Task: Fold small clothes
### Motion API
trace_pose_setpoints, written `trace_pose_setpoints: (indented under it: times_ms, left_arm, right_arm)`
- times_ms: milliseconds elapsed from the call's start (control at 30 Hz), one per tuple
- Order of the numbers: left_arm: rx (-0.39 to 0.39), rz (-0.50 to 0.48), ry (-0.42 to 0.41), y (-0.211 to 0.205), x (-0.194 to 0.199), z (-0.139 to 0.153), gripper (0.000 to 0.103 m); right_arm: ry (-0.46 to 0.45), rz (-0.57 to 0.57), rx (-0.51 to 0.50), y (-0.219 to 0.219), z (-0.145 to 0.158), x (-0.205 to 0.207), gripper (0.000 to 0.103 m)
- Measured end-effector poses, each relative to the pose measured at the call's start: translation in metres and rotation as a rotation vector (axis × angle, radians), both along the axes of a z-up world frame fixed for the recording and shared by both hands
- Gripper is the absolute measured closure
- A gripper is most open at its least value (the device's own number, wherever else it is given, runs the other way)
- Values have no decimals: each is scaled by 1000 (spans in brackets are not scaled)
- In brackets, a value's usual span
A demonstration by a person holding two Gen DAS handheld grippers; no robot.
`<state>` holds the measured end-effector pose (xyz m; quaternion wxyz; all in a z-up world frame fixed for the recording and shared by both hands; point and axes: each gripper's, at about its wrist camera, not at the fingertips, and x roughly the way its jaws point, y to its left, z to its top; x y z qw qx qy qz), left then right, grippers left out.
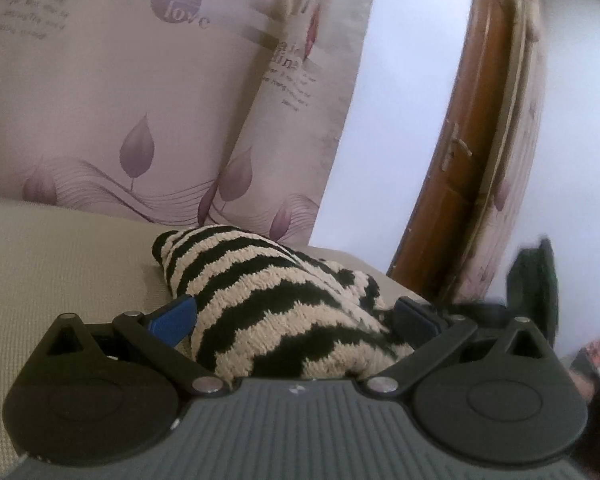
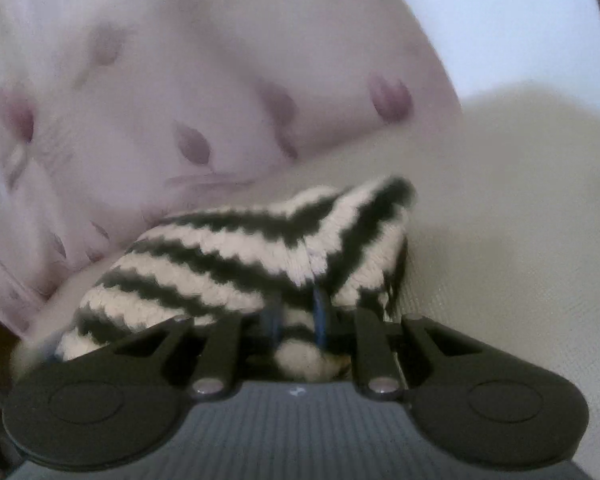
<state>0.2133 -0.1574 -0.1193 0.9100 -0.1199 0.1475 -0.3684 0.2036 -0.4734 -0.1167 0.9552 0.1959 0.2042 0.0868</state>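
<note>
A small knit garment (image 1: 280, 300) with black and cream zigzag stripes lies bunched on a beige seat (image 1: 60, 260). My left gripper (image 1: 296, 316) stands wide open around it. One blue finger (image 1: 172, 318) is at the garment's left side and the other finger (image 1: 416, 316) at its right, with the fabric bulging between them. In the right wrist view the same garment (image 2: 240, 248) drapes over my right gripper (image 2: 298, 316). Its jaws are drawn close together and pinch a fold of the knit.
Cushions printed with purple leaves (image 1: 120, 100) stand upright behind the garment. A brown wooden door (image 1: 460, 160) and a white wall are at the right. A dark blurred shape (image 1: 536, 276) sits at the seat's right edge. The beige seat (image 2: 500, 220) extends to the right.
</note>
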Motion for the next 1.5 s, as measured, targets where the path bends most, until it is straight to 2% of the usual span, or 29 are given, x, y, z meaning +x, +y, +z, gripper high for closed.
trace_pose_setpoints:
  times_ms: [100,167,200,267,333,433,500,533,567,600,633,700,800,867,1033,1100,1133,1200,1267,1333,1367,1433,1500]
  left_arm:
    - [-34,20,38,5,9,-1,0]
    - [-59,52,50,11,11,1,0]
    - [-74,69,59,16,14,2,0]
    - [-97,110,78,22,18,3,0]
    - [-127,159,100,31,23,3,0]
    - [-185,209,143,45,30,2,0]
    - [-198,230,168,49,33,1,0]
    - [-199,239,168,50,33,1,0]
    - [-193,246,158,50,32,3,0]
    - [-181,248,138,48,31,5,0]
    - [-172,238,114,46,28,8,0]
    - [-159,206,88,41,23,16,0]
    - [-119,181,53,29,17,28,0]
    - [-98,152,37,20,17,38,0]
    - [-29,61,-19,-15,23,56,0]
    - [44,21,-14,-34,29,52,1]
    - [93,27,-7,-43,32,46,8]
    - [156,29,51,-51,39,31,14]
    - [169,53,70,-49,39,18,14]
    - [178,71,102,-43,39,6,14]
    - [148,68,131,-38,42,4,14]
    - [94,76,158,-28,47,3,9]
    - [70,74,208,-24,52,-1,9]
  right_arm:
    - [26,-19,-9,-3,11,0,86]
    - [-29,-42,34,-6,24,-12,84]
    - [-78,-38,23,1,32,-21,84]
    - [-158,24,-40,21,46,-37,84]
    - [-178,97,-91,44,51,-39,84]
    - [-174,168,-286,88,41,-35,85]
    - [-99,210,-373,108,23,-22,89]
    - [-71,222,-472,121,10,-17,89]
    - [-124,223,-583,133,-1,-22,89]
    - [-147,214,-653,143,-5,-28,89]
    - [-137,205,-656,146,-2,-28,89]
    - [-132,198,-566,136,6,-27,89]
    - [-170,208,-403,110,19,-37,88]
    - [-188,162,-302,87,31,-41,88]
    - [-149,-23,-247,32,54,-18,87]
    - [-124,-28,-225,16,56,4,87]
    - [-101,-31,-212,11,53,16,87]
    - [-35,-10,-224,8,42,40,88]
    - [61,42,-254,12,22,65,88]
    - [28,52,-311,16,13,68,88]
    - [40,53,-286,15,12,72,88]
    - [65,51,-158,-2,20,73,87]
    - [-31,8,2,-25,32,47,86]
